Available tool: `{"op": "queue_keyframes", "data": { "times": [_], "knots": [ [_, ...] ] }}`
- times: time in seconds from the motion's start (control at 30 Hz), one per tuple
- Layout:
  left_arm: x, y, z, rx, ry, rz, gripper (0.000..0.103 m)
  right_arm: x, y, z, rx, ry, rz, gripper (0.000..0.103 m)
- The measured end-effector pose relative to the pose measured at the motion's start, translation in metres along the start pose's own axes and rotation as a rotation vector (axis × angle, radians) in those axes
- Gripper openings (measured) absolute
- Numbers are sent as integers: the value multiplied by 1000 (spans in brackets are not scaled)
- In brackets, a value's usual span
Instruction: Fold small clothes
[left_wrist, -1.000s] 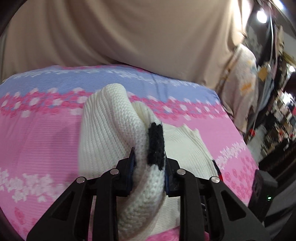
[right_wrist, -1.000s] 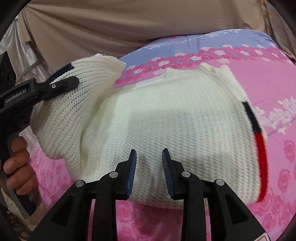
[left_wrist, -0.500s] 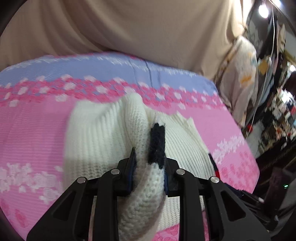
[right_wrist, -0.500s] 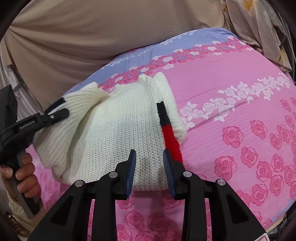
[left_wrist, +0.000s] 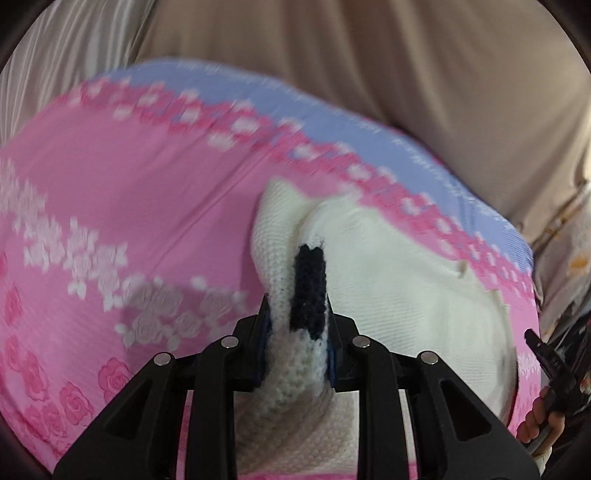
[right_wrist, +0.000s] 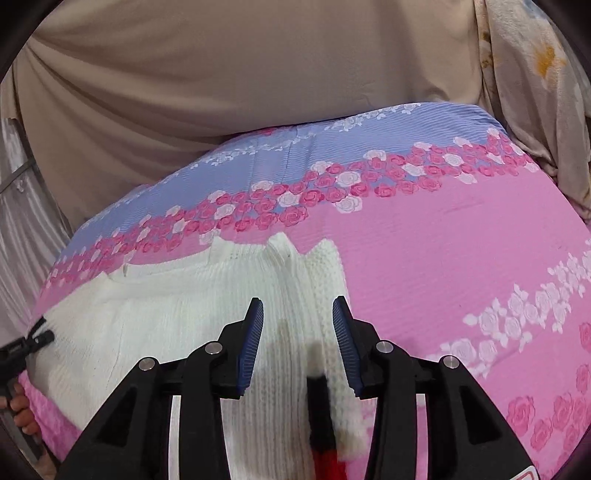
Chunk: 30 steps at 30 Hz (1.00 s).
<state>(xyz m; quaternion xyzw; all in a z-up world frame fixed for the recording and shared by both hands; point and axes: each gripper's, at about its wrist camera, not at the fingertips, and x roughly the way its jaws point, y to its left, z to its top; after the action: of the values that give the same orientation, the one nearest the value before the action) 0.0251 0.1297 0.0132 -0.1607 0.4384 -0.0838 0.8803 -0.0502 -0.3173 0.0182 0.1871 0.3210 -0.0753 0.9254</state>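
A: What covers the bed?
B: A pink rose-print bedsheet (right_wrist: 443, 236) with a lilac band; behind it hangs a beige curtain (right_wrist: 221, 74).

A: And the garment?
B: A white knit sweater (right_wrist: 155, 317) lies on the sheet's near side; its navy-tipped cuff (left_wrist: 308, 280) is pinched tight in the left gripper (left_wrist: 297, 325).

A: The right gripper (right_wrist: 298, 325)?
B: Hovering over the sweater, jaws parted, gripping nothing.

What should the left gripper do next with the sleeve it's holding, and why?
Probably carry the sleeve a bit further over the sweater body, then lower and release. The left gripper is clamped on the dark cuff, bunched above the flat body, while the right gripper hangs open over the other sleeve's edge.
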Motion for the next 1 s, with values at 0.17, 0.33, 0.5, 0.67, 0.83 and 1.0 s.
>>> {"op": "queue_keyframes", "data": {
  "times": [0.17, 0.33, 0.5, 0.67, 0.83, 1.0],
  "knots": [
    [-12, 18, 1, -86, -7, -86, 32, 23, 3, 11, 2, 37, 17, 40],
    [-20, -24, 35, 31, -143, -98, 73, 49, 3, 17, 12, 82, 10, 45],
    [63, -53, 69, 102, 26, -99, 70, 71, 11, 19, -8, 112, -13, 39],
    [90, -54, 82, 106, 58, -89, 0, 29, 15, 32, 3, -9, 68, 8],
    [40, -58, 99, 143, -153, -48, 0, -5, 7, 41, 17, -147, 98, 8],
    [63, -58, 94, 158, -34, -83, 0, 55, -13, 28, 82, 37, 45, 8]
  ]
}}
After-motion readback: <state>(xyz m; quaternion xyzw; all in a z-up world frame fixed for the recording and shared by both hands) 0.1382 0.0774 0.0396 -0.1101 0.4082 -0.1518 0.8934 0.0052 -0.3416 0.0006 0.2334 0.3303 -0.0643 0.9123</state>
